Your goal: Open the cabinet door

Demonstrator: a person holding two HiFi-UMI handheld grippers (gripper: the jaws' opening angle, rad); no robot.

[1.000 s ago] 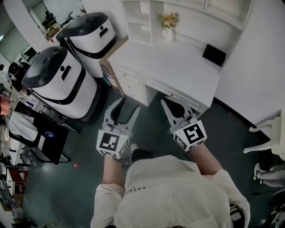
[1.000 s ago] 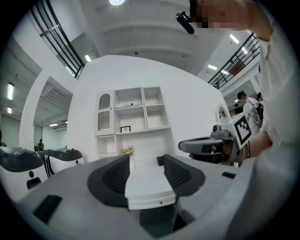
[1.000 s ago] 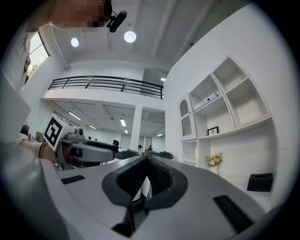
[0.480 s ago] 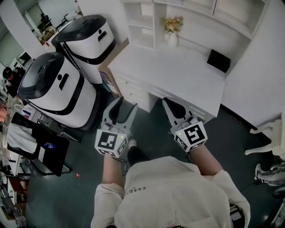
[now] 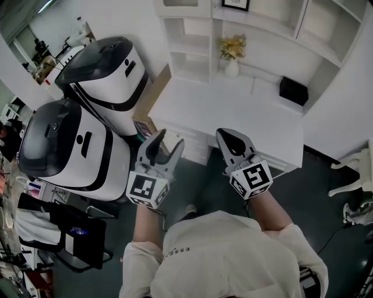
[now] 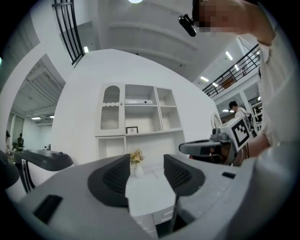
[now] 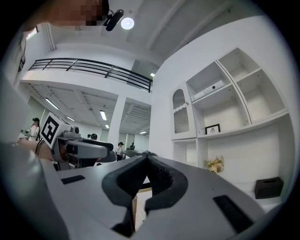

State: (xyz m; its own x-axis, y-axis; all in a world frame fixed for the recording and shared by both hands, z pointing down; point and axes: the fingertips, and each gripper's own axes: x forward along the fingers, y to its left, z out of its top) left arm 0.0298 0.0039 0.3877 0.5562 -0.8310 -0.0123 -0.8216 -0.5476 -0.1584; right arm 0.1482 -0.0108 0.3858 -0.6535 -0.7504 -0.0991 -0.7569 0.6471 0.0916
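Both grippers had come forward since the earlier frame, from over the dark floor to the front edge of the white desk (image 5: 233,107), and the head view had tipped up to take in more of the shelving behind it. The left gripper (image 5: 169,139) hung with its jaws apart and nothing between them. The right gripper (image 5: 229,135) had its jaws pressed together, also empty.

Neither touched the arched cabinet door (image 6: 111,108), which sat shut at the upper left of the hutch, its ribbed panel facing out, well apart from both grippers. The whole desk top lay between them and the hutch. At the back of the desk stood a white vase of yellow flowers (image 5: 232,65), with a small framed picture (image 5: 235,3) on the shelf above it. A black box (image 5: 293,91) rested in the open bay to the right.

Two large white-and-black machines crowded the desk's left end, the nearer one (image 5: 73,148) just beside the left gripper and the farther one (image 5: 108,70) against the desk's left side. Part of a white chair (image 5: 352,171) showed at the right edge.
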